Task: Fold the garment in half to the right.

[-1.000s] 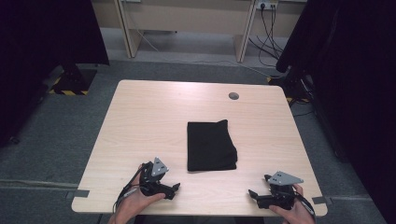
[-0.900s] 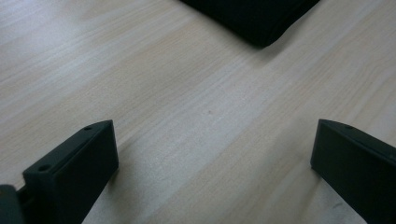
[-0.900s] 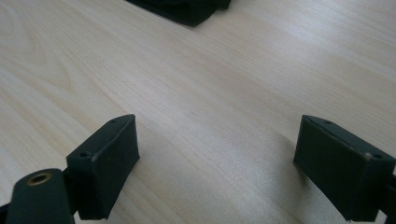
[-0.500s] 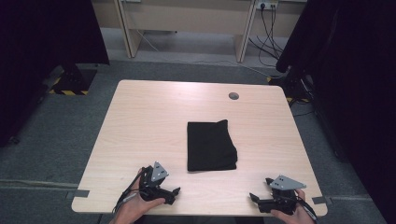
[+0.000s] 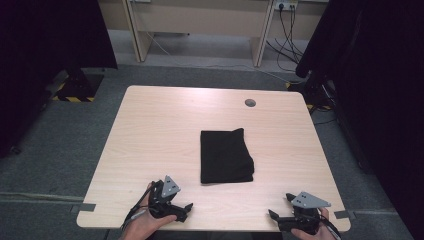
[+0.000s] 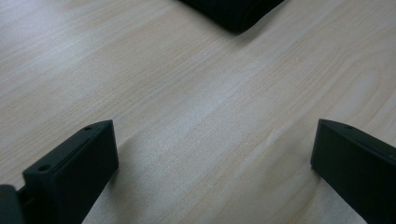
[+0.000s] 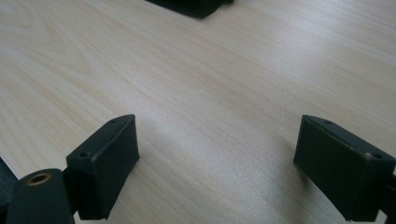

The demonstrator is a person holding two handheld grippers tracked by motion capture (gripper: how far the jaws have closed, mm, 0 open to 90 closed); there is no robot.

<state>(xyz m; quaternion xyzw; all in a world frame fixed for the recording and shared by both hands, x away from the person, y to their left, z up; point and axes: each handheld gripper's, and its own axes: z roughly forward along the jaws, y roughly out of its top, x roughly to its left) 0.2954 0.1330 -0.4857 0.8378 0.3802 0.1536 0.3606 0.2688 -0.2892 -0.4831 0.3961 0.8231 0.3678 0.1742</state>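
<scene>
A black folded cloth (image 5: 226,156) lies flat in the middle of the light wooden table (image 5: 160,130). My left gripper (image 5: 186,211) rests near the front edge, left of the cloth and short of it, with its jaws pointing right. In the left gripper view its jaws (image 6: 215,135) stand wide apart over bare wood, with a corner of the cloth (image 6: 233,11) ahead. My right gripper (image 5: 275,219) sits at the front right corner, pointing left. Its jaws (image 7: 217,128) are also spread with nothing between them, and the cloth (image 7: 191,5) lies farther off.
A round cable hole (image 5: 250,103) sits near the table's far right. Dark curtains (image 5: 380,100) hang at both sides. Another desk's legs (image 5: 261,35) and floor cables (image 5: 292,30) lie beyond the far edge.
Both hands have drawn the grippers slightly back toward the near edge of the table. The cloth has not moved.
</scene>
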